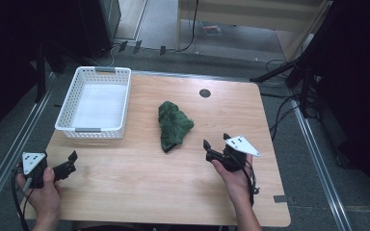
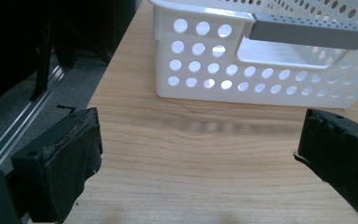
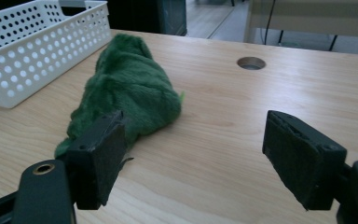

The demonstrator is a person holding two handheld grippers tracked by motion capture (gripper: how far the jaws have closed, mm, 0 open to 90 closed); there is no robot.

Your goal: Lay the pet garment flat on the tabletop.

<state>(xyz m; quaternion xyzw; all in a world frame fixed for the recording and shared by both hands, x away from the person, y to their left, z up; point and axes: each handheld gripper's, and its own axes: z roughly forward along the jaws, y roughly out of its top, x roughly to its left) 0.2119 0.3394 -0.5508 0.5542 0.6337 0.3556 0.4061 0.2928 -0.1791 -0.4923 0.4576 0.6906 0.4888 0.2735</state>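
A crumpled green plush cloth (image 1: pixel 173 125) lies near the middle of the wooden table (image 1: pixel 139 192). My right gripper (image 1: pixel 216 142) hovers just right of it, jaws open and empty; in the right gripper view the cloth (image 3: pixel 130 91) sits ahead beyond the left jaw. A white perforated basket (image 1: pixel 96 102) stands empty at the table's far left. My left gripper (image 1: pixel 72 161) is held at the near left corner, open with nothing between its jaws, pointing at the basket's near wall (image 2: pixel 261 70).
A round cable hole (image 1: pixel 204 93) sits in the tabletop at the back. The table's left edge (image 2: pixel 103 88) drops to grey floor with a metal rail. Dark stands and cables flank both sides of the table.
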